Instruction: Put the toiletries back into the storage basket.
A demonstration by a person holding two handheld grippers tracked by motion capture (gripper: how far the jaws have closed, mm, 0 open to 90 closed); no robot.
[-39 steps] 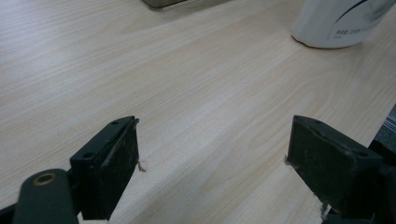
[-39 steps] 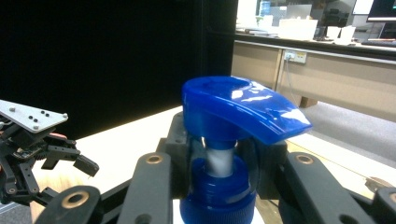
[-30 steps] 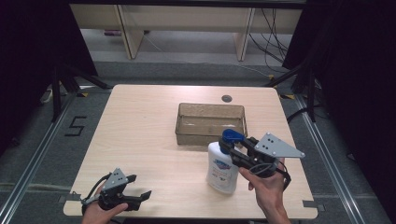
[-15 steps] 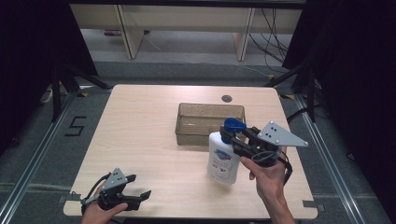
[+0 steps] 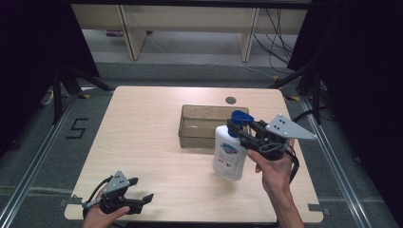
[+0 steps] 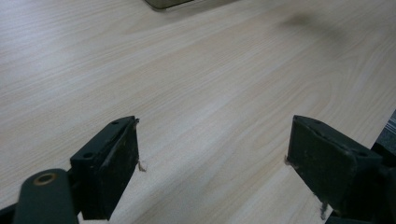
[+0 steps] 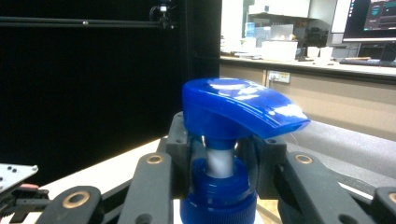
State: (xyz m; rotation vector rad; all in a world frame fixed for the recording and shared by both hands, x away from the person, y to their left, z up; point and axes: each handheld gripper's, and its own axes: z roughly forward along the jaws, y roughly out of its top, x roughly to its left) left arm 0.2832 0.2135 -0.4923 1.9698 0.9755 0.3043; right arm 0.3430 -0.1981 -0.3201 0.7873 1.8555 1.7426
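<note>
Bottle (image 5: 229, 153) lifted nearer tray (image 5: 204, 124); label unreadable; right tool (image 5: 236, 128) clamps neck.

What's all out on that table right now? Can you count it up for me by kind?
Bottles: 1, a white pump bottle with a blue top, held at its neck by the right gripper
Trays: 1, a clear tray
Grippers: 2, counting the open left gripper
Total: 4

Glossy plastic pump bottle (image 5: 229, 154), matt wood-grain table (image 5: 142, 137)
</note>
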